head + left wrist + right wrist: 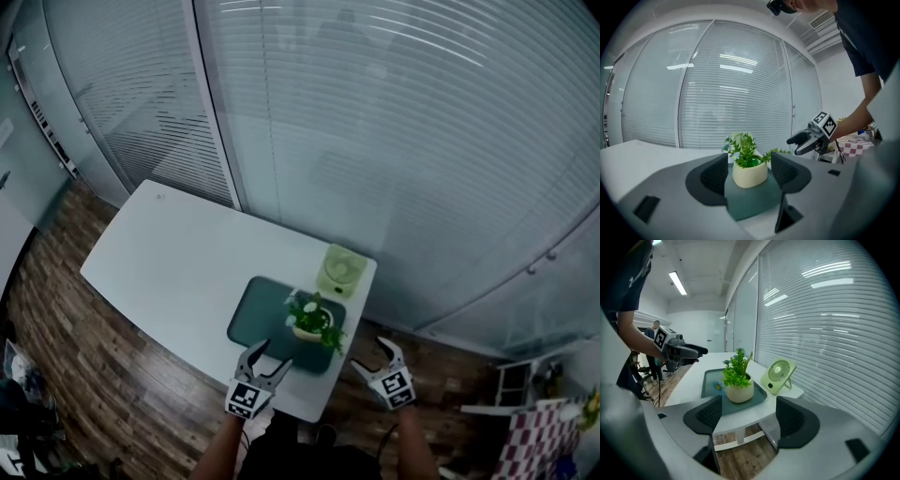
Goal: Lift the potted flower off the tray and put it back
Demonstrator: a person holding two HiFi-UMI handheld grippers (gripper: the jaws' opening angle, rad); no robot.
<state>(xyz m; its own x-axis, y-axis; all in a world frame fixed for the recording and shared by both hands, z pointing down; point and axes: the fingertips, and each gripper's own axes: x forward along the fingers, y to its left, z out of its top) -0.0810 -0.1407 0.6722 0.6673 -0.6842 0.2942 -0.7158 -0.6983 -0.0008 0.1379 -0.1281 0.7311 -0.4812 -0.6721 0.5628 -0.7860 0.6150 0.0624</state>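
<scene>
The potted flower (312, 322), a cream pot with green leaves, stands on the dark green tray (262, 314) near the right end of the white table (178, 262). My left gripper (270, 356) hovers open at the tray's near edge. In the left gripper view, the pot (750, 174) shows beyond the spread jaws, untouched. My right gripper (368, 354) is open off the table's near right corner, apart from the pot. The right gripper view has the pot (739, 391) on the tray (710, 380) ahead of the open jaws.
A light green desk fan (339, 270) stands just beyond the tray at the table's right end, close to the pot (779, 373). Glass walls with blinds (375, 141) rise behind the table. Wooden floor (84, 356) surrounds it.
</scene>
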